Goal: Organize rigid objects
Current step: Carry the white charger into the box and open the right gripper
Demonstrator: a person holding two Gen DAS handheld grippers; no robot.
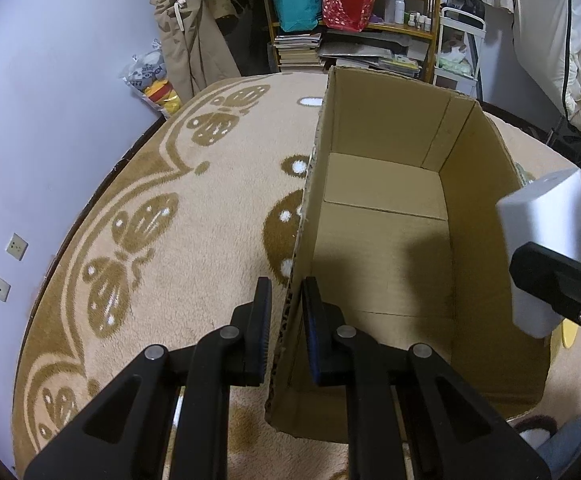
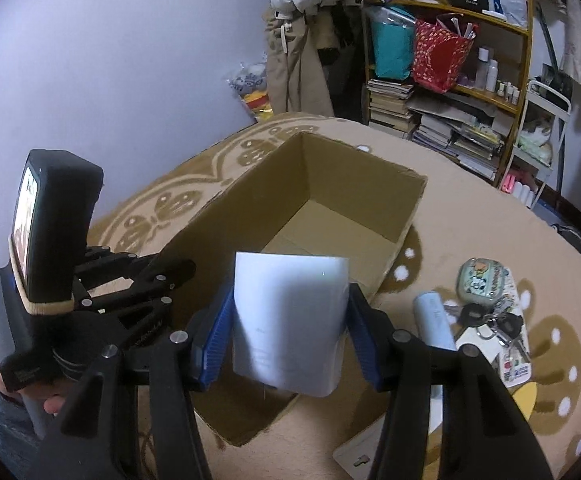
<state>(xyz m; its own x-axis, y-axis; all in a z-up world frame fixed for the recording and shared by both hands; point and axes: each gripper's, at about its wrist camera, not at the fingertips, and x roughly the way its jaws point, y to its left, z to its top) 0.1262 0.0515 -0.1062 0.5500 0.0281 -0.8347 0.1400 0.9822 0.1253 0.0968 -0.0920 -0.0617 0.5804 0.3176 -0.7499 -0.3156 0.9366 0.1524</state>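
An open, empty cardboard box (image 1: 386, 208) stands on the patterned rug; it also shows in the right wrist view (image 2: 330, 200). My left gripper (image 1: 286, 304) is shut on the box's left wall near its front corner. My right gripper (image 2: 290, 320) is shut on a white rectangular block (image 2: 290, 320) and holds it above the box's near right edge. The block also shows in the left wrist view (image 1: 542, 240). The left gripper body with its screen (image 2: 50, 248) shows at the left of the right wrist view.
On the rug right of the box lie a light blue tube (image 2: 434, 320), a bunch of keys (image 2: 490, 320) and a small patterned tin (image 2: 482, 280). A cluttered shelf (image 2: 450, 80) with books and bags stands behind. A flat white item (image 2: 354, 456) lies near the front.
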